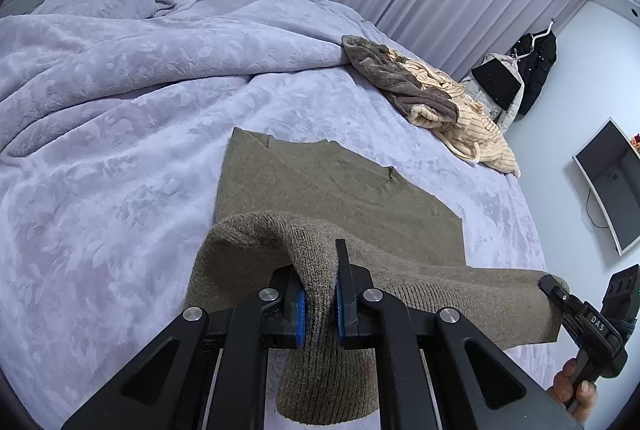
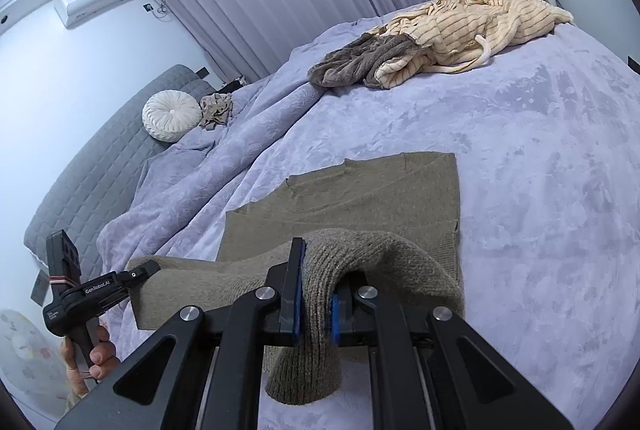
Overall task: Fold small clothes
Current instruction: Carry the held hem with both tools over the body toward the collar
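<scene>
One olive knitted sweater (image 1: 340, 190) is spread on the lavender bed cover (image 1: 100, 150), its near hem lifted and doubled back over the flat part. That hem is clamped at one corner by the closed jaws of the left gripper (image 1: 320, 306) and at the other by those of the right gripper (image 2: 316, 306). Further off, a cream striped garment (image 2: 460, 26) and a grey-brown one (image 2: 360, 62) are heaped together near the bed's far edge.

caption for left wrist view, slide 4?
Left gripper and right gripper clamp the olive sweater's hem above the lilac bedspread.
</scene>
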A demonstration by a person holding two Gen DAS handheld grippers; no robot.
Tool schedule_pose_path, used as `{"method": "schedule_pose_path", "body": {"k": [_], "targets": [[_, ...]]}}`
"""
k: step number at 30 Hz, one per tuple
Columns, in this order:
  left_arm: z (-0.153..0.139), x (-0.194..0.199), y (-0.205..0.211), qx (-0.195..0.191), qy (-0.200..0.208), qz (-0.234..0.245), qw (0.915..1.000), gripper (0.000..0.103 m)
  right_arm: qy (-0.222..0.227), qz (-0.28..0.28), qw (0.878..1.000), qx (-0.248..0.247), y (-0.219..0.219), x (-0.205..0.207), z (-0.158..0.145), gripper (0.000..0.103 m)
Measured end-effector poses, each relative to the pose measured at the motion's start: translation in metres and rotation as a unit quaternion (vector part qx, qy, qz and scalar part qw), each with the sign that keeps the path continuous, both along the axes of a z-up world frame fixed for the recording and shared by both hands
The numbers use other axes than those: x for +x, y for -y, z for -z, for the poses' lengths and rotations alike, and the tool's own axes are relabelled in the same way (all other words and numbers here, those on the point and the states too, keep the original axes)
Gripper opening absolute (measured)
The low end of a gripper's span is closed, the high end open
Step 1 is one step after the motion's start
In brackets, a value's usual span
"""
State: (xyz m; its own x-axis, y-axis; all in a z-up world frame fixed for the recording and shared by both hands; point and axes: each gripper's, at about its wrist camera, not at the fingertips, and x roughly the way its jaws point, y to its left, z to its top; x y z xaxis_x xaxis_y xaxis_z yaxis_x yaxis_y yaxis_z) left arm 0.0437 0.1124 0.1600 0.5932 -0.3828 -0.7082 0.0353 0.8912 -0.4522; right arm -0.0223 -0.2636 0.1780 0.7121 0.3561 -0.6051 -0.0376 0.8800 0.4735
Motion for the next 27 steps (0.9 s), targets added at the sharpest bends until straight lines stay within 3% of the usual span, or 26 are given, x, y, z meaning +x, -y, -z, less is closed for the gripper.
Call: {"method": "schedule_pose_path", "body": {"k": [16, 27], "targets": [[0.002, 0.028, 0.024, 0.064, 0.001, -0.001, 0.998, 0.012, -0.03, 0.011, 0.999, -0.021, 0.003, 0.036, 0.007, 0.011], [0.008, 0.045, 0.026, 0.076, -0.006, 0.0, 0.9971, 0.012, -0.039, 0.01, 0.999, -0.035, -0.001, 0.054, 0.01, 0.011]]}}
